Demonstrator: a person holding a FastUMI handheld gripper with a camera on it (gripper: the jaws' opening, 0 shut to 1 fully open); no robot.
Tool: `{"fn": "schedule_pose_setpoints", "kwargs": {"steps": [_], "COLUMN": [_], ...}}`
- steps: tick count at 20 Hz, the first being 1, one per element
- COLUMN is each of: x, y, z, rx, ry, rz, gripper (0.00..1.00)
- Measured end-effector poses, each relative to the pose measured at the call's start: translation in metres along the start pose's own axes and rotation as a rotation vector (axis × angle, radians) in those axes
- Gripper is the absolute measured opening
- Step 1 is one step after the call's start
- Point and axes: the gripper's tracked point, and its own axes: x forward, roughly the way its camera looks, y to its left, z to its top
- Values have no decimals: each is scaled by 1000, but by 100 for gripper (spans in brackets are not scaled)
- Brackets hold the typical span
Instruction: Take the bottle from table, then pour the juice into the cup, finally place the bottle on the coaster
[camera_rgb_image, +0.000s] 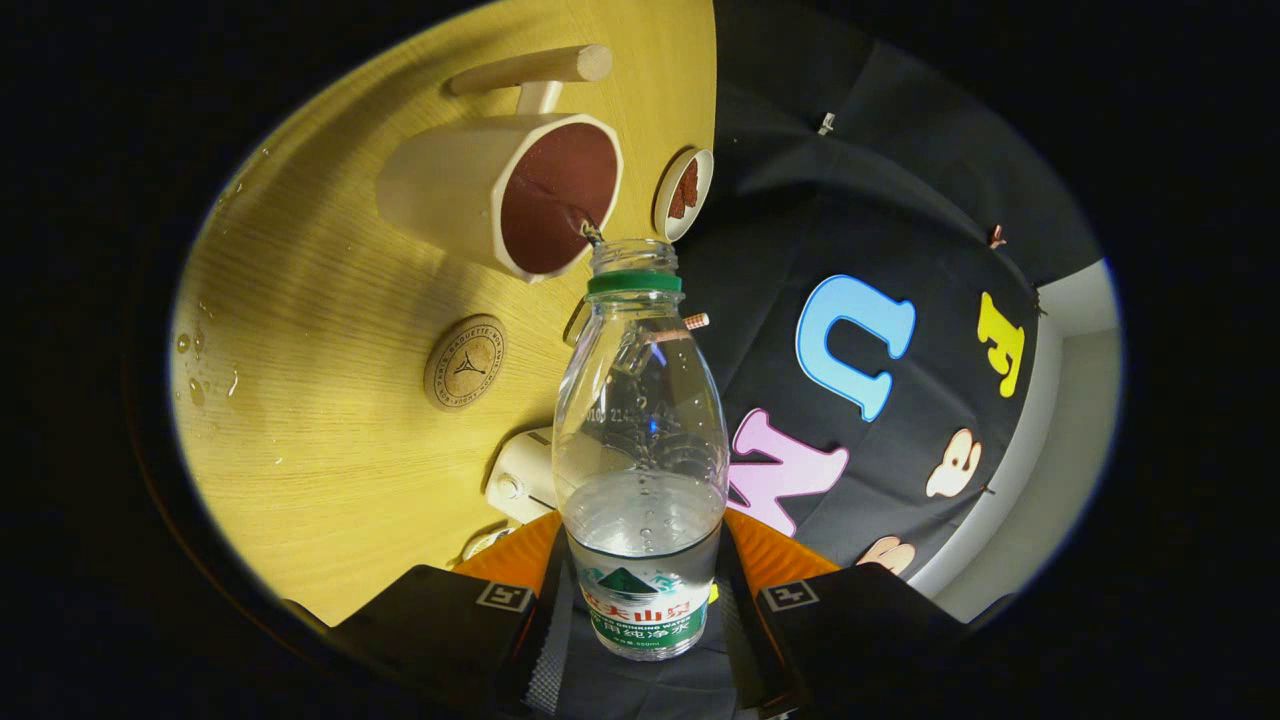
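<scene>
Your tongs (645, 600) squeeze the bottle (640, 440). Its label (640, 612) has printed words and a mountain sign. The coaster (465, 362) on the bench (320, 430) has tiny ring letters, too small to read.

Between the gripper's (640, 600) fingers, which press its sides, the clear bottle (641, 450) wears a green neck ring and a green-and-white label. Beyond it: cream cup (500, 190) with reddish-brown inside, tan cork coaster (465, 362), yellow wood-grain surface (330, 470).

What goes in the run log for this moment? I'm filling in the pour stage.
stage: pouring | gripper: shut on bottle | bottle: uncapped, mouth at cup rim | coaster: bare, on table
</scene>
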Motion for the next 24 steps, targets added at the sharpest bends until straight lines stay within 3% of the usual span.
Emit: {"fn": "schedule_pose_setpoints", "kwargs": {"steps": [6, 19, 24], "x": [-3, -10, -4], "y": [-12, -58, -56], "z": [-2, 4, 7], "rx": [-62, -229, -241], "ry": [-12, -94, -110], "rz": [-35, -204, -206], "gripper": [67, 67, 67]}}
